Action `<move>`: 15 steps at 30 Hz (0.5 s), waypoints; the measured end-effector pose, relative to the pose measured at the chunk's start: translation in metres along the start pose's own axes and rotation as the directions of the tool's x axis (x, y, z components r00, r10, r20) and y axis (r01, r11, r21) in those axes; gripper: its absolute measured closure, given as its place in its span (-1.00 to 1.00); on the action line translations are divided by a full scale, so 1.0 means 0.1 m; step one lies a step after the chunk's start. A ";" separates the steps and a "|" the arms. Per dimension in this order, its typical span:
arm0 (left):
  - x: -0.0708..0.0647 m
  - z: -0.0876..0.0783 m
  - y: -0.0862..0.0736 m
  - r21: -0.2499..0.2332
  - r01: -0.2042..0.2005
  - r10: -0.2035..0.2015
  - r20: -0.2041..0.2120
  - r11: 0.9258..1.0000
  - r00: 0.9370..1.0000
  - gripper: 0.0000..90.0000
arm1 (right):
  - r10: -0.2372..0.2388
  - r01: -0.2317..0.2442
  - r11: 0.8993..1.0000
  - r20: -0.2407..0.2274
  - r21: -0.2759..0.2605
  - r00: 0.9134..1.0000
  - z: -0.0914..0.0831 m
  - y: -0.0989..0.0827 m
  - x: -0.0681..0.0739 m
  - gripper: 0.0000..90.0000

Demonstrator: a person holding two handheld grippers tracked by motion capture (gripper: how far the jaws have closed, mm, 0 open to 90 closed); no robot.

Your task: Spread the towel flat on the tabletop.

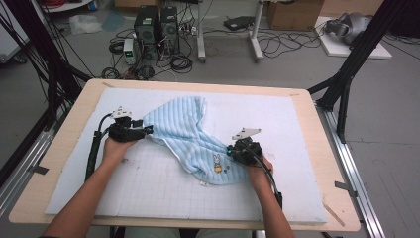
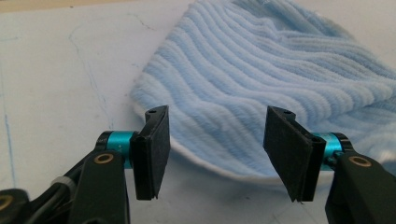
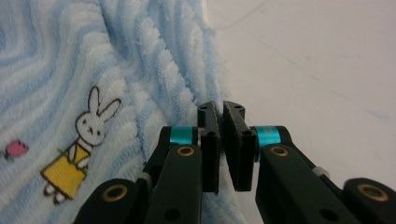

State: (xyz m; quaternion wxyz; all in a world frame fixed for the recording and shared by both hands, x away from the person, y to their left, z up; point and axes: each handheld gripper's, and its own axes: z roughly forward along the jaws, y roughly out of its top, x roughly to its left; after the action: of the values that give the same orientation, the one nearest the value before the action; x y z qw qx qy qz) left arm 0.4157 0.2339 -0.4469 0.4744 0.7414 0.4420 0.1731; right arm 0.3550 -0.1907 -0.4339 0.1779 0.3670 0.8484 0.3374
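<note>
We worked from the nine o'clock side of the table (image 1: 317,148) toward three o'clock. At about nine o'clock on the white foam mat (image 1: 148,198) our left gripper (image 1: 130,130) sat at the towel's left edge, its jaws standing well apart; in the left gripper view the pads (image 2: 152,151) flanked the rounded, white-hemmed fold of the light blue towel (image 1: 190,134) without pressing on it, so we held nothing there. The towel itself lay in the middle of the mat as a crumpled diagonal band, running from about eleven o'clock near the far edge down to roughly five o'clock, not yet flat and not squared to the mat's grid. Its printed rabbit (image 3: 77,149) faced up near the lower end. Toward four o'clock our right gripper (image 1: 242,148) met the towel's right-hand edge with its jaws drawn almost together; in the right gripper view the pads (image 3: 210,140) were all but touching, with the ribbed edge right at them, though we could not tell for certain whether cloth was pinched between them. We judged the work to be at an early stage: one side apparently taken hold of, the other still to be gripped, and all the spreading or folding left to do.
</note>
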 end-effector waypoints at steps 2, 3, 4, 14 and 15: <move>-0.02 0.00 -0.02 0.001 -0.001 0.001 0.006 1.000 1.000 -0.10 | 0.010 -0.010 1.000 0.006 0.000 1.000 -0.07 -0.07 -0.02 0.87; -0.04 -0.01 -0.03 0.001 0.001 -0.001 0.014 1.000 1.000 -0.11 | 0.013 -0.013 1.000 0.007 -0.003 1.000 -0.09 -0.10 -0.03 0.85; -0.06 -0.02 -0.04 0.002 -0.004 0.003 0.028 1.000 1.000 -0.17 | 0.017 -0.017 0.999 0.013 -0.028 1.000 -0.15 -0.13 -0.04 0.73; -0.45 -0.20 -0.05 -0.078 -0.045 0.056 0.142 0.996 0.988 -0.16 | 0.038 -0.034 0.992 0.031 -0.122 0.999 -0.26 -0.12 -0.06 0.17; -0.50 -0.21 -0.04 -0.080 -0.051 0.064 0.164 0.995 0.984 -0.13 | 0.033 -0.029 0.992 0.033 -0.124 0.999 -0.25 -0.12 -0.06 0.14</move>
State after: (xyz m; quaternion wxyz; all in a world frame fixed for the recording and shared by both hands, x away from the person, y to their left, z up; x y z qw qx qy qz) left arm 0.3717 0.2050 -0.4322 0.5322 0.7472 0.3724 0.1407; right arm 0.3392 -0.2121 -0.4241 0.2097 0.3743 0.8169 0.3856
